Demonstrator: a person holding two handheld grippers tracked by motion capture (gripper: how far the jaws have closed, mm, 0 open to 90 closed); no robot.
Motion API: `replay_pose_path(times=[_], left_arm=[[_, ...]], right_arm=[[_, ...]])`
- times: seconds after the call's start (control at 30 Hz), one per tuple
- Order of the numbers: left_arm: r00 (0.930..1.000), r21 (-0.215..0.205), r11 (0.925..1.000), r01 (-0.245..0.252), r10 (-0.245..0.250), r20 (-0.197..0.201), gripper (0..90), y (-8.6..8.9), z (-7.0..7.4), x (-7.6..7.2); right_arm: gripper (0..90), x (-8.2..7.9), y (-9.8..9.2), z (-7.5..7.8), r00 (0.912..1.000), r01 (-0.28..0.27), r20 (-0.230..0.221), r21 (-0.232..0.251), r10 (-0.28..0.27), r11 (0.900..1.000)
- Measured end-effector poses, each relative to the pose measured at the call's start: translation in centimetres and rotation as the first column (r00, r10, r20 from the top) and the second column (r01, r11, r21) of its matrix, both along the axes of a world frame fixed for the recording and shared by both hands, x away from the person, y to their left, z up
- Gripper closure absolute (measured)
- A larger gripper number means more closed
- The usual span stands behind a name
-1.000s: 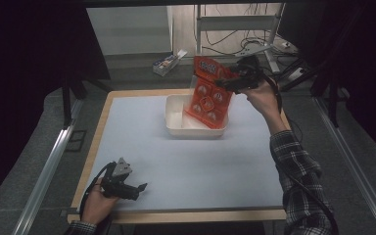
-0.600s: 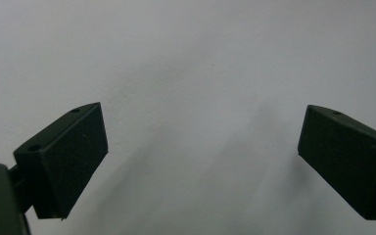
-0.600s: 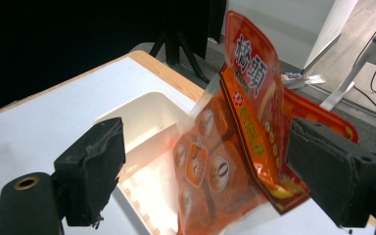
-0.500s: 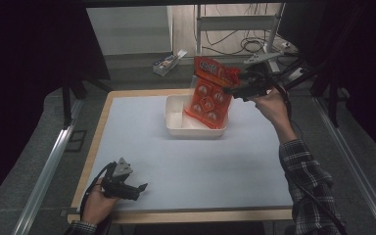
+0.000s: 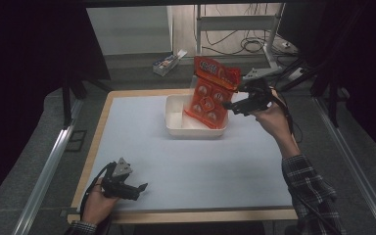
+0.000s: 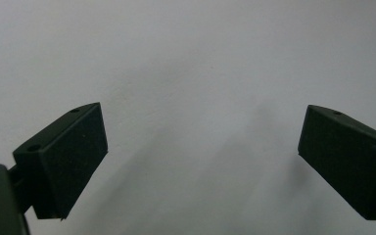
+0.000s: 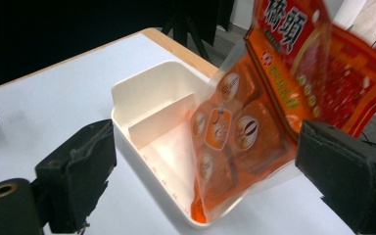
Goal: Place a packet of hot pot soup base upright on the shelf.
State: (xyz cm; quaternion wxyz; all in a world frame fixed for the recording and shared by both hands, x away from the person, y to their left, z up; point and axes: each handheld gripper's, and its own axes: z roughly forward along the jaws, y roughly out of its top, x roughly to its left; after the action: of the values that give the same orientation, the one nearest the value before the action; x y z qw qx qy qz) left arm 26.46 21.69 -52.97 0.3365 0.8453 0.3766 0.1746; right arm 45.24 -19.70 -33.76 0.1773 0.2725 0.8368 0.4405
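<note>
- Orange plastic bag (image 5: 209, 93): stands in the white tray (image 5: 176, 126) at upper centre of the high view, its bottom edge down in the tray's right compartment.
- Bag axis: the long axis runs near upright and tilts, so that the printed top flap leans toward the upper right of the frame and the bottom points down into the tray. In the right gripper view the bag (image 7: 254, 122) sits right of centre, with its lower corner at the tray's near wall.
- Tray (image 7: 142, 93): an inner divider splits it in two; the left compartment lies bare in that view.
- Right gripper (image 5: 232, 105): at the upper right of the high view, just beside the bag's right edge, held roughly level with the jaws pointing left toward the bag.
- Right gripper (image 7: 203, 171) state: the jaws stand wide and have just been opening. The bag shows between them in the right gripper view, and neither pad presses on it.
- Right hand (image 5: 269, 117): below and right of its gripper; the plaid-sleeved forearm rises from the lower right corner of the frame.
- Left gripper (image 5: 142, 187): at the lower left of the high view, low over the table (image 5: 200, 171), pointing right.
- Left gripper (image 6: 200, 161) state: jaws wide apart, with bare table surface between them.
- Left hand (image 5: 98, 205): at the table's bottom edge, wrapped round the gripper body.
</note>
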Motion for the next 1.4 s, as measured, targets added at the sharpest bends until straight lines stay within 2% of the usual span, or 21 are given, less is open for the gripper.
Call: replay_pose_path(times=[0.43, 0.63, 0.8, 1.13, 1.2, 1.4], left_arm=[[0.9998, -0.040, 0.9991, 0.013, -0.013, 0.015, 2.8, 0.2, 0.2, -0.1], [0.9985, -0.042, 0.9982, 0.041, -0.040, 0.037, 0.9, 0.1, 0.3, -0.2], [0.9978, -0.047, 0.9974, 0.054, -0.052, 0.043, 0.0, 0.2, 0.2, -0.2], [0.9970, -0.036, 0.9981, 0.049, -0.047, 0.061, 0.0, 0.3, 0.2, -0.2], [0.9971, -0.048, 0.9978, 0.045, -0.042, 0.063, 0.0, 0.4, 0.2, -0.2], [0.9963, -0.055, 0.9979, 0.033, -0.028, 0.081, 0.0, 0.6, 0.4, -0.3]], right_arm=[[4.1, -2.0, 0.2, -2.6, 0.9996, -0.026, -0.010, -0.004, 0.026, 1.000], [2.0, -2.9, 0.2, -3.8, 0.9994, -0.031, -0.015, -0.008, 0.031, 0.999], [0.1, -3.8, 0.2, -5.4, 0.9989, -0.037, -0.028, -0.025, 0.037, 0.999], [0.0, -5.6, -0.6, -8.0, 0.9979, -0.033, -0.055, 0.008, 0.033, 0.999], [0.0, -6.0, -0.8, -8.3, 0.9968, -0.035, -0.071, 0.022, 0.036, 0.999], [0.0, -7.4, -1.5, -8.5, 0.9985, -0.009, -0.054, 0.037, 0.011, 0.999]])
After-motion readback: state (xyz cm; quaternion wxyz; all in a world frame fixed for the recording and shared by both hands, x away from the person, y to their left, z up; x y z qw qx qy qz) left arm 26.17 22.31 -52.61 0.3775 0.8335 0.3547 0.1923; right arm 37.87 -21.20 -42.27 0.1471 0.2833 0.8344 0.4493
